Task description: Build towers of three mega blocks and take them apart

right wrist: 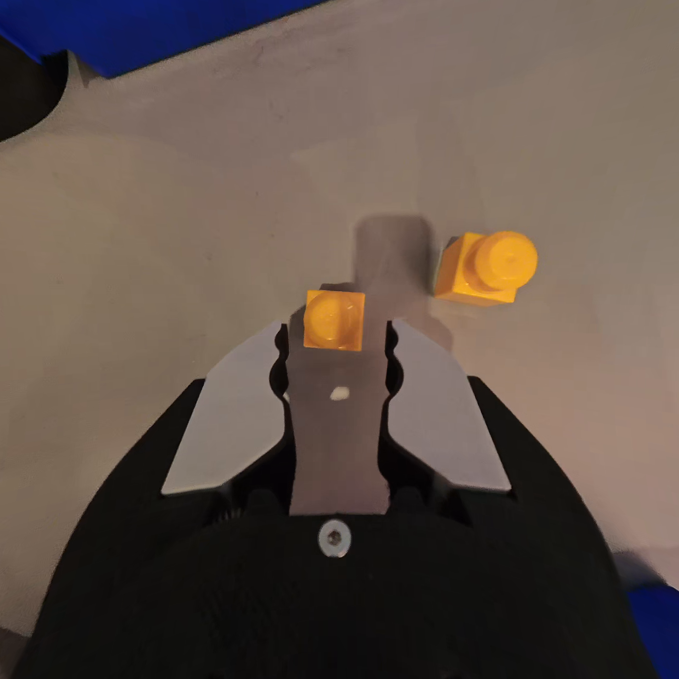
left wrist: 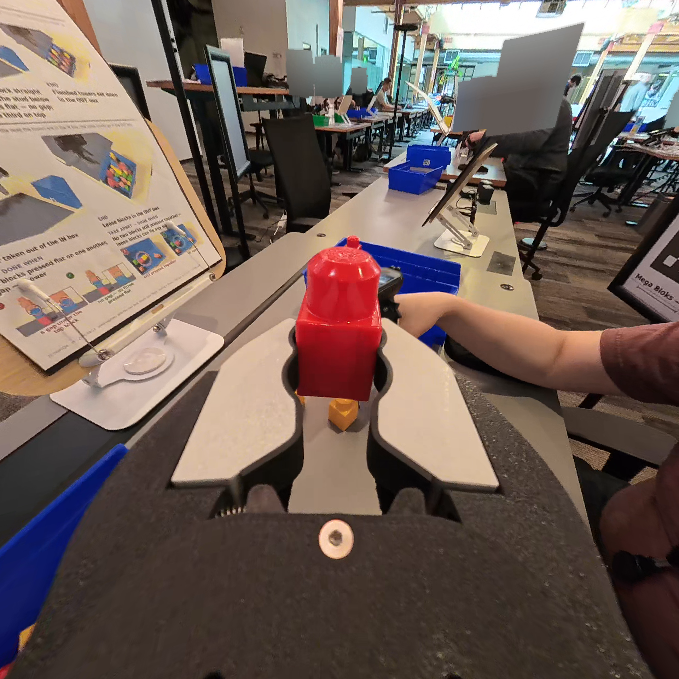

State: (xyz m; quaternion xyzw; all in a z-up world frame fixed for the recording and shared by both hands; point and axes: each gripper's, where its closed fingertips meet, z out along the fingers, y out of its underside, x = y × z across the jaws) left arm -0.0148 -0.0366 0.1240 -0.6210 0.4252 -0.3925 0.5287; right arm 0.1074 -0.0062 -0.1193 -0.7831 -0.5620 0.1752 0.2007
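— Right wrist view: what is seen at the right gripper (right wrist: 336, 336)?
— Its jaws are spread wide, nothing held. An orange block (right wrist: 333, 319) stands stud-up just ahead between the tips, nearer the left one, untouched. A second orange block (right wrist: 485, 268) lies tipped, further right.
— And the left gripper (left wrist: 338, 362)?
— A red block (left wrist: 338, 330) is clamped upright, stud up.
— Writing?
— Print is borne by an instruction sheet (left wrist: 92, 205).

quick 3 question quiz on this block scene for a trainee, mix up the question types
1. True or false: the left gripper is clamped on a red block.
2. How many yellow blocks lie on the grey table in the right wrist view? A) one B) two C) three
3. Fill in: the right gripper has its jaws ____, above the nearer yellow block.

Key: 1 true; 2 B, the second yellow block sits off to the right; 3 open, neither pad touching it.
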